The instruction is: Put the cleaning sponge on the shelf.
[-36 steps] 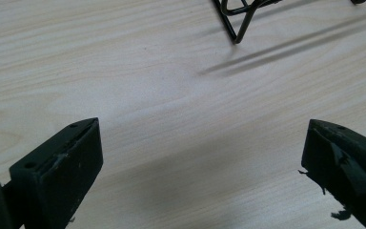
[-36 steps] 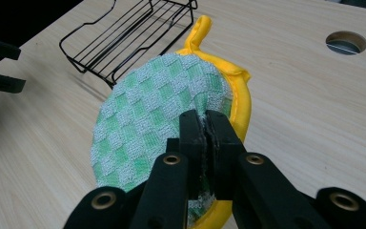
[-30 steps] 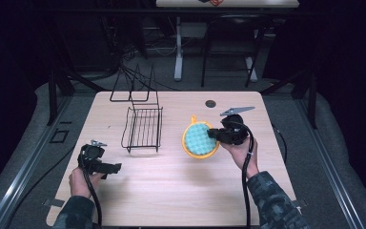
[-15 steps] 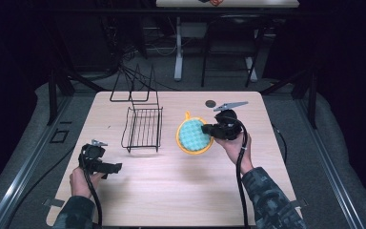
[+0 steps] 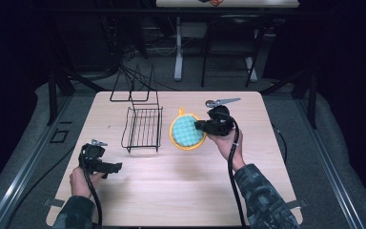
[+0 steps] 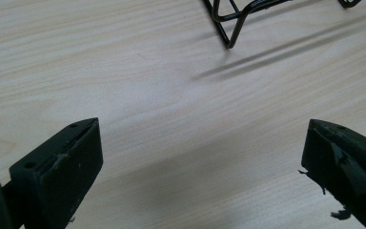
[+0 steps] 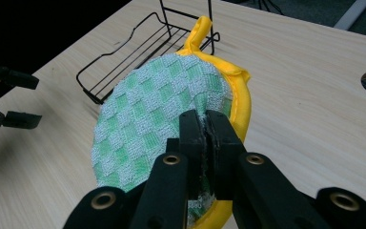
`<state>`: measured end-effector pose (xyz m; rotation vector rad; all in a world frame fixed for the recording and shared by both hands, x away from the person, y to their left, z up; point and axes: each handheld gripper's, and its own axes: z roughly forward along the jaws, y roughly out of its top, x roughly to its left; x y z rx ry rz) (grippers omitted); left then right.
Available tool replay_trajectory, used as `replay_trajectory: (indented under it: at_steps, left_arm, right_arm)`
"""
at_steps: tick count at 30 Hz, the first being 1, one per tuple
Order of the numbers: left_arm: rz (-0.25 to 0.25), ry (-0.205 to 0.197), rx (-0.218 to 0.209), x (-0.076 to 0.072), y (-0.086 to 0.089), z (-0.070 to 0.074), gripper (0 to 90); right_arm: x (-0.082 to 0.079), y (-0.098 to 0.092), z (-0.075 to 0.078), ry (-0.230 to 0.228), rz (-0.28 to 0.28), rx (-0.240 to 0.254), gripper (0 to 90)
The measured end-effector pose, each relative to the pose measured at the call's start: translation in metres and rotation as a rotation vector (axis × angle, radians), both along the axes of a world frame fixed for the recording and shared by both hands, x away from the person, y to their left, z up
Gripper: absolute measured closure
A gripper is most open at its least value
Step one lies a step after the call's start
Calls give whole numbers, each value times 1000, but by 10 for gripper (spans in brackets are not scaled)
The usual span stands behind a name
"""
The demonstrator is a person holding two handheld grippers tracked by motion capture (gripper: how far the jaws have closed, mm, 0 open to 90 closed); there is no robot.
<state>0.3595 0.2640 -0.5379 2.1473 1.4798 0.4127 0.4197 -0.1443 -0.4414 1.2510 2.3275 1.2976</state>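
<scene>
Wire rack (image 5: 144, 128) beside gripped potholder (image 5: 187, 132)

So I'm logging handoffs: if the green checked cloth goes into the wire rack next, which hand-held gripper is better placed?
Right. The right hand-held gripper is shut on the cloth beside the wire rack; the left hand-held gripper is open over bare table.

The pale wooden worktop (image 5: 181, 191) is bright under light from above, and the room around it is dark. The black wire rack (image 6: 238, 14) drops soft shadows.
</scene>
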Motion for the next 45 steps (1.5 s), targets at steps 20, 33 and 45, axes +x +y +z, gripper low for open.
replay_trajectory:
  at_steps: [20, 33, 45]
  left_arm:
    - [-8, -8, -8, 0, 1, 1, 0]
    - [-9, -8, -12, 0, 1, 1, 1]
    - [-6, -12, -18, 0, 2, 1, 1]
  right_arm:
    - [22, 48, -4, 9, 4, 23, 867]
    - [33, 81, -15, 21, -19, 32, 867]
    - [39, 108, -24, 37, -27, 40, 867]
